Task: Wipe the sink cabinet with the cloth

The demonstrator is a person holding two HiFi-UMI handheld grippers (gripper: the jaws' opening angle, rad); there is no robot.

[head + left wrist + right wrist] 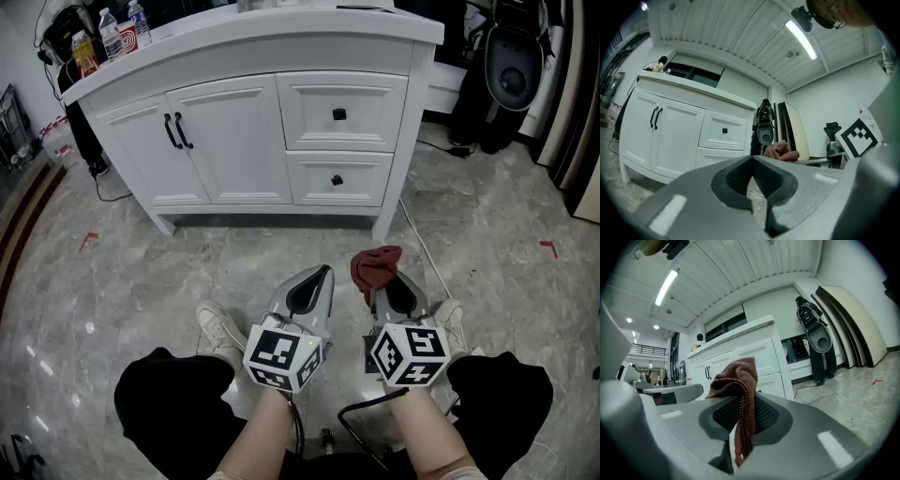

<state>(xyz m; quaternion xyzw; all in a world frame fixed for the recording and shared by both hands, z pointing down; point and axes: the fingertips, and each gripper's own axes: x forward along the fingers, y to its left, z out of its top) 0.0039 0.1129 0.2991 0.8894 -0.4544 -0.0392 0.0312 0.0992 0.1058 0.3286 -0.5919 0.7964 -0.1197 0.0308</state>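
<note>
- The cloth (pixel 736 380) is a dark reddish-brown, knitted-looking rag. It bunches into a crumpled lump above your right gripper (pixel 740 404), and one narrow end trails down between the jaws.
- Your right gripper's jaws are clenched on that cloth. The pinched part is hidden between the pads, so you see only the bunch on top and the hanging end.
- From the head view the cloth (pixel 375 264) sits at the tip of the right gripper (pixel 384 281), over the grey marble floor (pixel 487 281), in front of the sink cabinet (pixel 253 141) and well apart from it.
- Your left gripper (pixel 752 161) has its jaws pressed together with nothing between them. It is held low beside the right one.
- The sink cabinet is white, with two doors carrying black handles (pixel 176 131) on the left and two drawers with black knobs (pixel 338 114) on the right.
- The cabinet's countertop is cut off by the top edge of the head view, so no basin shows.
- Bottles (pixel 112 33) stand at the left end of the counter; their labels are too small to read.
- A black appliance (pixel 511 66) stands to the right of the cabinet, partly cut off; what it is cannot be told.
</note>
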